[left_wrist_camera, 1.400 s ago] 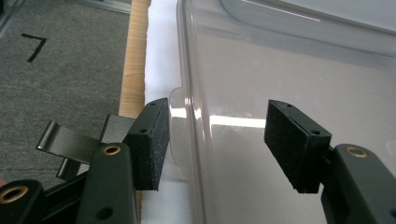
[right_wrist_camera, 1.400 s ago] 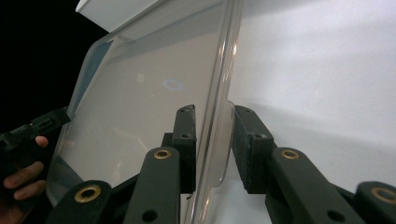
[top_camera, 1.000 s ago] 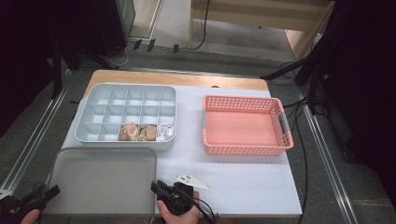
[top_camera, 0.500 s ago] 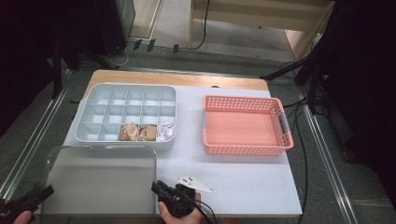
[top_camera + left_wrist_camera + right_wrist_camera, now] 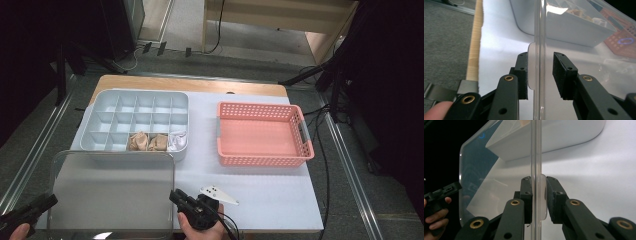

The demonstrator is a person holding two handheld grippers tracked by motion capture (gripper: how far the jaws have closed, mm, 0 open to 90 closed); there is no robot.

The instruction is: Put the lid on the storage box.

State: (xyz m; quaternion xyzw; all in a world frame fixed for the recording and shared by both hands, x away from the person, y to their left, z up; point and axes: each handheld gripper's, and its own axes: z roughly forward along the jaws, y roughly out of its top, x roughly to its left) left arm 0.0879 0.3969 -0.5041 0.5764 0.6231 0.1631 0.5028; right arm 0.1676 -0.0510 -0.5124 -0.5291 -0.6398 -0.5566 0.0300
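Note:
A clear plastic lid (image 5: pixel 112 192) lies at the table's front left, just in front of a grey divided box (image 5: pixel 137 122). My right gripper (image 5: pixel 174 194) is shut on the lid's right edge. In the right gripper view, both pads of my right gripper (image 5: pixel 539 180) press on the lid (image 5: pixel 499 170) and its small tab. My left gripper (image 5: pixel 50 201) is at the lid's left edge. In the left gripper view, my left gripper (image 5: pixel 540 56) straddles the lid's rim (image 5: pixel 539 30). Its jaws have just been closing, and a gap still shows at the right pad (image 5: pixel 560 72).
The box holds two beige bundles (image 5: pixel 150 141) and a white one (image 5: pixel 177 141) in its front row. An empty pink basket (image 5: pixel 262 135) stands to the right. A wooden strip (image 5: pixel 475 37) and grey floor border the table's left edge.
The left gripper's jaws have narrowed around the lid's left edge. The right gripper has risen slightly with the lid's right edge.

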